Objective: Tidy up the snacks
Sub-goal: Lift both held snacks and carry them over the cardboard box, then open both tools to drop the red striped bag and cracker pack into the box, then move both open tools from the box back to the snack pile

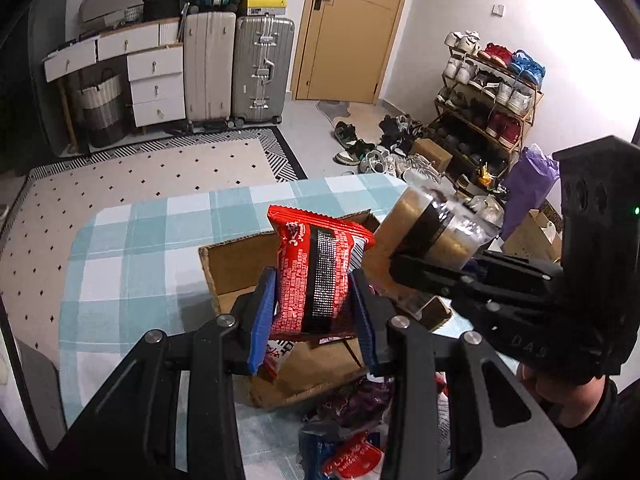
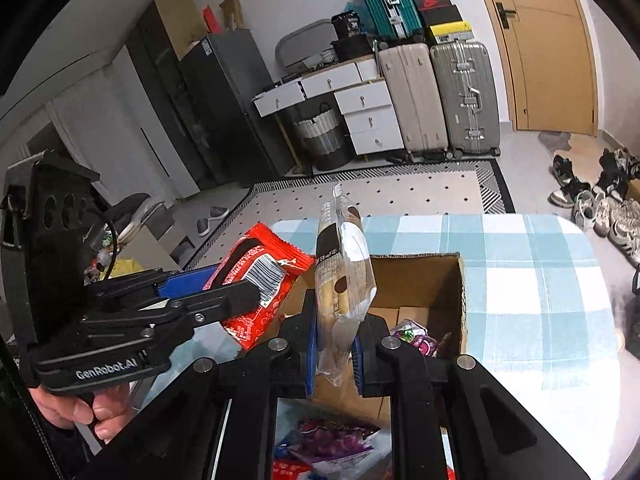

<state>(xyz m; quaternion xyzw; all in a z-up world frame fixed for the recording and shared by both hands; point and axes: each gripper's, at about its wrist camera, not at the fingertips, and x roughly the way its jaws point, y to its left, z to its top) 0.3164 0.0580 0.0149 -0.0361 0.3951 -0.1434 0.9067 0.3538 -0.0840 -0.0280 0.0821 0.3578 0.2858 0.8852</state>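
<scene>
Gripping a red snack packet (image 1: 316, 276), the left tool (image 1: 316, 312) has its blue pads (image 1: 262, 316) pressed against the packet's two sides, holding it upright above the near edge of an open cardboard box (image 1: 236, 268). In the right wrist view the same packet (image 2: 260, 280) sits at about 9 o'clock from the box (image 2: 424, 280), with its barcode facing the camera.

The right tool (image 2: 336, 344) is clamped on a clear bag of biscuits (image 2: 340, 292) — brown sticks show through the plastic and a black band crosses its upper part. This bag stands on end just over the box's near-left corner. From the left wrist camera it appears at 2 o'clock of the red packet (image 1: 432, 232), just beside it; I cannot tell whether the two touch.

Inside the box lie a few small wrapped sweets (image 2: 412, 336), purple and green. More packets (image 2: 336, 436) lie loose on the bench at 6 o'clock, in front of the box — purple, red and blue wrappers.

The bench carries a blue-and-white checked cloth (image 1: 132, 248). Beyond it at 12 o'clock are a dotted rug (image 1: 140, 184), two upright suitcases (image 1: 236, 68), white drawers (image 1: 156, 88) and a wooden door (image 1: 352, 28). A shoe rack (image 1: 492, 100) stands at 2 o'clock in the left view, with shoes scattered on the floor near it.
</scene>
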